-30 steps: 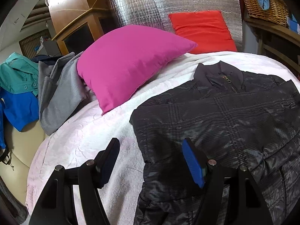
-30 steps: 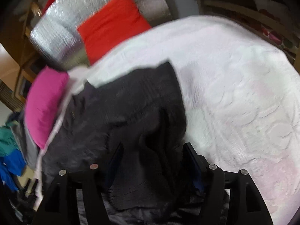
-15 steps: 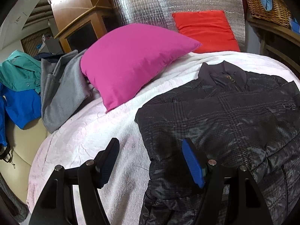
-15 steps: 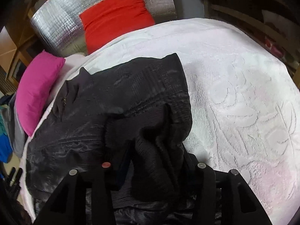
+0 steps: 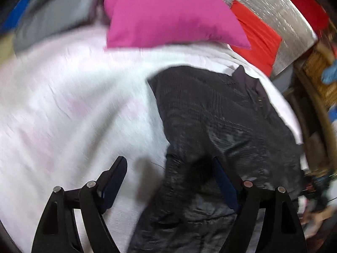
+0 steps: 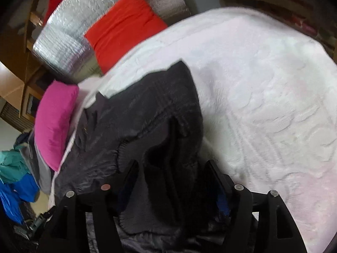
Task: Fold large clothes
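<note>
Between the fingers of the right gripper [image 6: 171, 181] lies a bunched fold of the dark jacket [image 6: 147, 113], a sleeve or side panel doubled back over the body. Its jaws have just been opening, and the pads now stand off the cloth on both sides, so the fold looks let go, not held. That fold sits rumpled on top of the jacket rather than flat, so I judge this first turn-in as laid but not smoothed.

Over at the other edge, the left gripper [image 5: 170, 181] hangs wide apart, its jaws also just opening further, with nothing pinched. One finger is above the white bedspread [image 5: 63, 105], the other above the jacket [image 5: 221, 126], so the garment's near side edge runs between them. The view is blurred, and I cannot tell whether the fingertips touch the cloth.

Beyond the tools, the jacket lies front-up across the bedspread with its collar [image 5: 248, 82] toward the pink pillow [image 5: 168, 12] and red cushion [image 5: 259, 38], which leans on a silver padded backrest [image 6: 63, 42]. A heap of grey, teal and blue clothes [image 6: 19, 172] waits off the bed's far side.

By my reading the task is early: one side is turned in, the left side is yet to be gripped and folded over, the lengthwise fold is not done, and the heap is untouched.
</note>
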